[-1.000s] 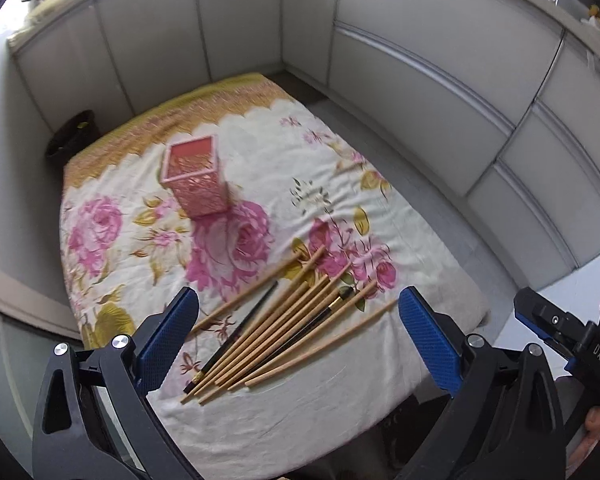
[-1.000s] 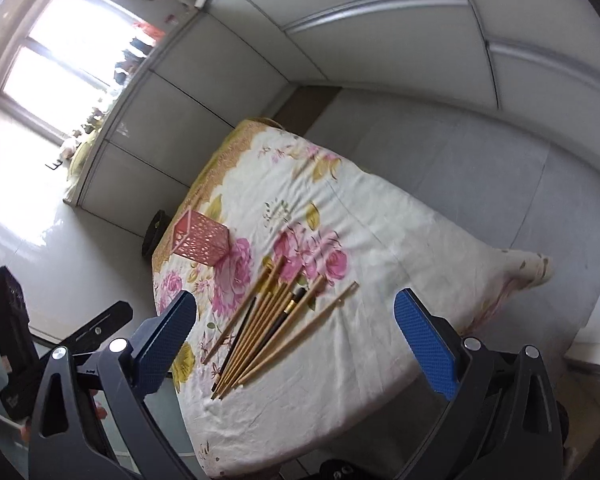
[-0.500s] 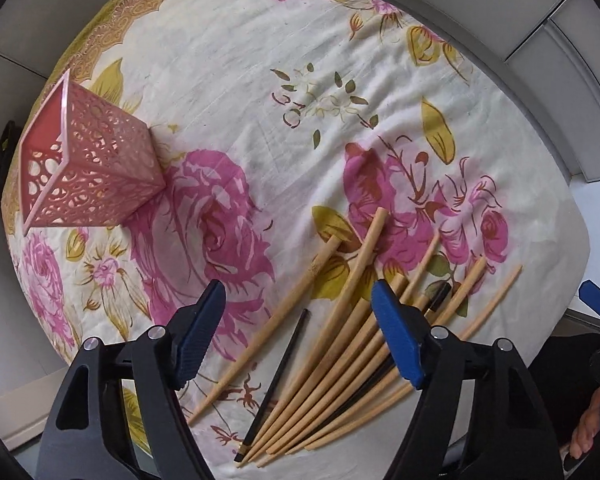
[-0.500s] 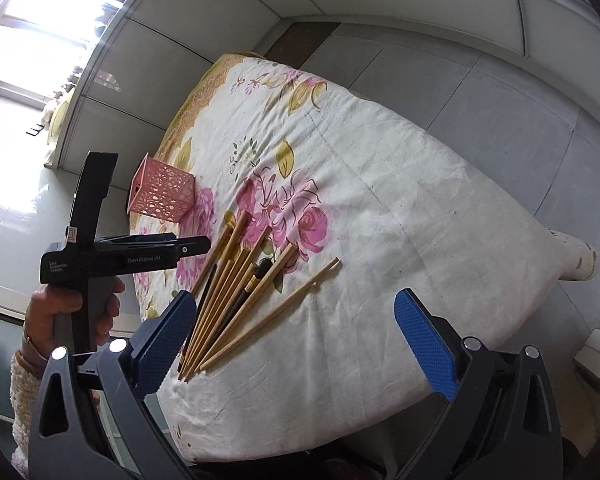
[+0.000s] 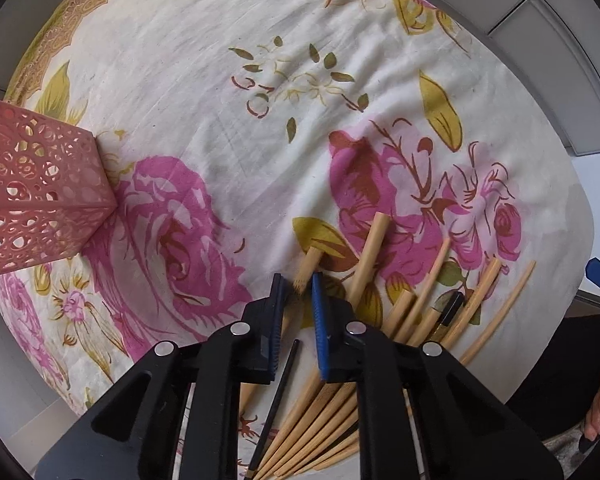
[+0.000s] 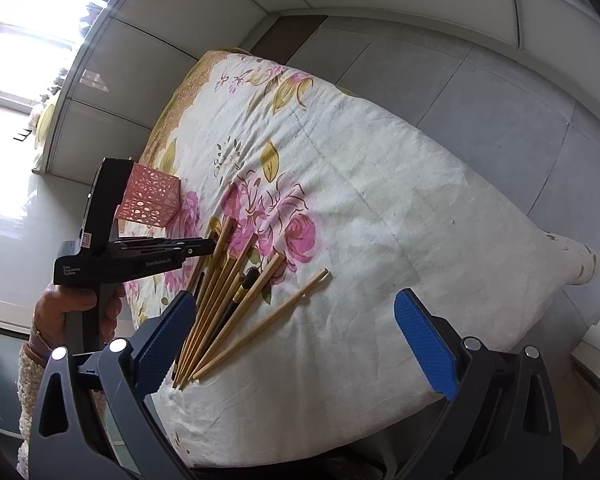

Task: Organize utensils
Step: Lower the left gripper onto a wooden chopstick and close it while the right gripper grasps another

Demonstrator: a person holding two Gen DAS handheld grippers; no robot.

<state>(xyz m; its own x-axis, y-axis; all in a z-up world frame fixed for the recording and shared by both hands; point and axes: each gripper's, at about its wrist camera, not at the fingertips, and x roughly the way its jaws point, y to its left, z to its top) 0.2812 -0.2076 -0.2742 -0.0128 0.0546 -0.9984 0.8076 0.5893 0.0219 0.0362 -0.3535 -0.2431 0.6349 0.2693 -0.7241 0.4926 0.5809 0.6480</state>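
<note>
Several wooden chopsticks (image 5: 400, 312) (image 6: 228, 300) and a thin black one (image 5: 276, 400) lie fanned on the floral cloth near its front edge. My left gripper (image 5: 298, 284) (image 6: 208, 246) points straight down at the leftmost wooden chopstick (image 5: 310, 264). Its jaws are closing, and the blue pads pinch that stick just below its thick end. A pink lattice holder (image 5: 40, 200) (image 6: 150, 200) stands upright to the left, apart from the sticks. My right gripper (image 6: 294, 300) hangs open above the cloth's near edge, right of the fan, with nothing between its fingers.
The floral cloth (image 5: 260, 120) (image 6: 380, 220) covers a small table. Grey cabinet panels (image 6: 480, 100) stand behind and to the right. A person's hand (image 6: 72, 308) holds the left gripper's handle. A bright window (image 6: 20, 20) is at the far left.
My left gripper dropped to the chopsticks, and its jaws went from wide open to nearly together around the leftmost stick. The right gripper came down a little and then held still.
</note>
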